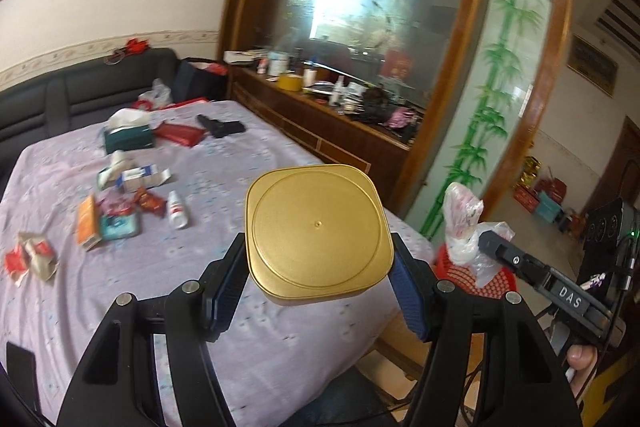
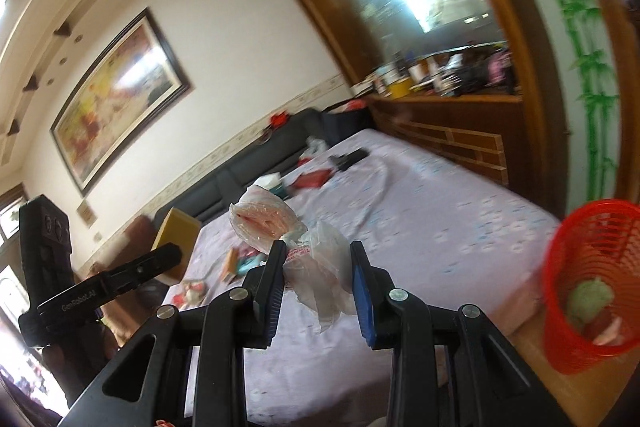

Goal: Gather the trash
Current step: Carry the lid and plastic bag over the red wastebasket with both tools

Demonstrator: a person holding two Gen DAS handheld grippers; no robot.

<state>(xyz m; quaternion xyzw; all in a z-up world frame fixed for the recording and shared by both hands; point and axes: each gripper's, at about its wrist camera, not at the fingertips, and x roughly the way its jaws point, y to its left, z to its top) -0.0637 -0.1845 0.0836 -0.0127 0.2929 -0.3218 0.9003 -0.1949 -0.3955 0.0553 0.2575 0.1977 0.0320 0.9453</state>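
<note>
Left gripper point(image 1: 318, 283) clamping gold tin point(image 1: 316, 231), right gripper point(image 2: 318, 281) pinching plastic bag point(image 2: 288, 239)

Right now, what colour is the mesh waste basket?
Red; the mesh waste basket shows best in the right wrist view.

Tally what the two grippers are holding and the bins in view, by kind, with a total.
Gold square tin, held in the left gripper: 1
Clear plastic bag, held in the right gripper: 1
Red mesh wastebasket beside the table: 1
Total: 3
</note>
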